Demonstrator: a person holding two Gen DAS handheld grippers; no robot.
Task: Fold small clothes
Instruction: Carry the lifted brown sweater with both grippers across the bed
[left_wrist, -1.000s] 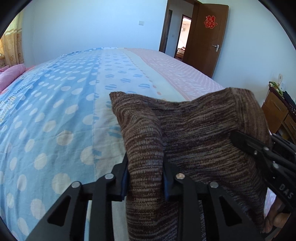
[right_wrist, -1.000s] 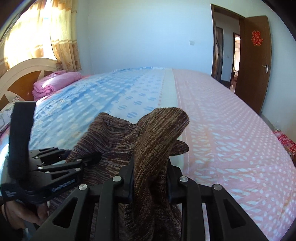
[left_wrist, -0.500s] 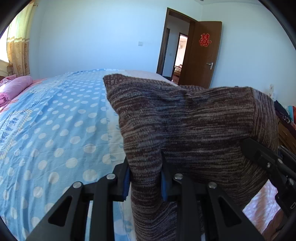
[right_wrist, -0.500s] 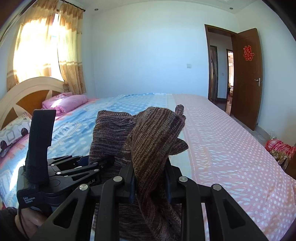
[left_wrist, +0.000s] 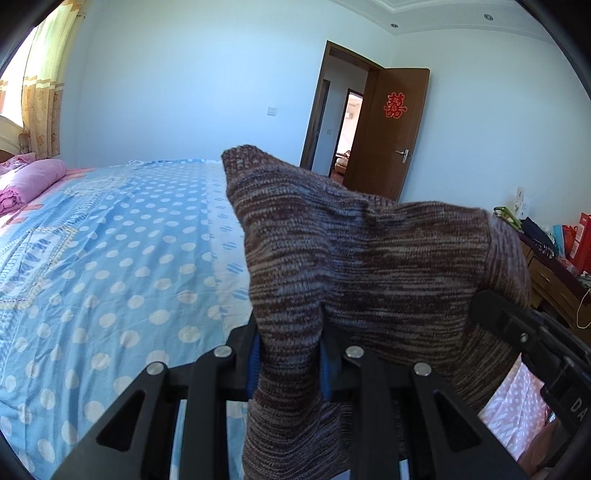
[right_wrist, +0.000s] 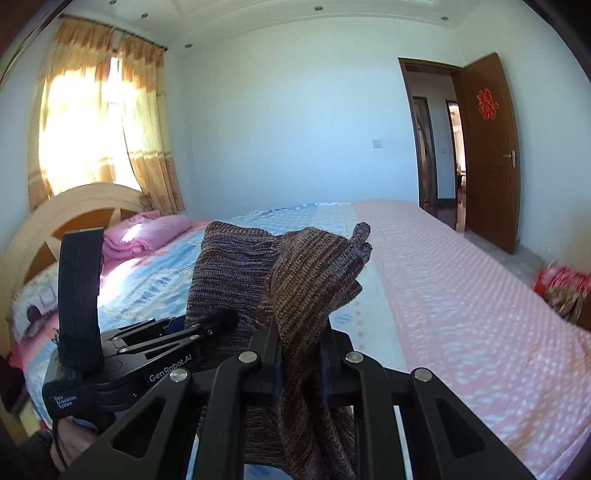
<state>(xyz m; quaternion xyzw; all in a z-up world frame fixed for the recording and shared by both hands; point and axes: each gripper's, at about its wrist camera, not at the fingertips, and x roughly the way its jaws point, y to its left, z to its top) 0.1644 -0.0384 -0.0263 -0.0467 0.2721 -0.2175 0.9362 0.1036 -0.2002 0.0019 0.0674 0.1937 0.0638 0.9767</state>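
A small brown marled knit garment (left_wrist: 369, 266) hangs in the air above the bed, stretched between both grippers. My left gripper (left_wrist: 290, 354) is shut on its left edge; the cloth bunches up between the jaws. My right gripper (right_wrist: 299, 347) is shut on the other edge of the garment (right_wrist: 314, 273), which drapes down over the jaws. The right gripper shows at the right of the left wrist view (left_wrist: 524, 332). The left gripper shows at the lower left of the right wrist view (right_wrist: 199, 328), shut on the cloth.
The bed (left_wrist: 110, 258) below has a blue polka-dot half and a pink dotted half (right_wrist: 461, 295). A pink folded blanket (right_wrist: 147, 236) lies by the wooden headboard (right_wrist: 74, 206). A wooden dresser (left_wrist: 554, 280) with clutter stands to the right. A brown door (right_wrist: 487, 147) stands open.
Both grippers have lifted the garment higher off the bed and tilted up, so more wall and ceiling show. Both stay shut on the cloth.
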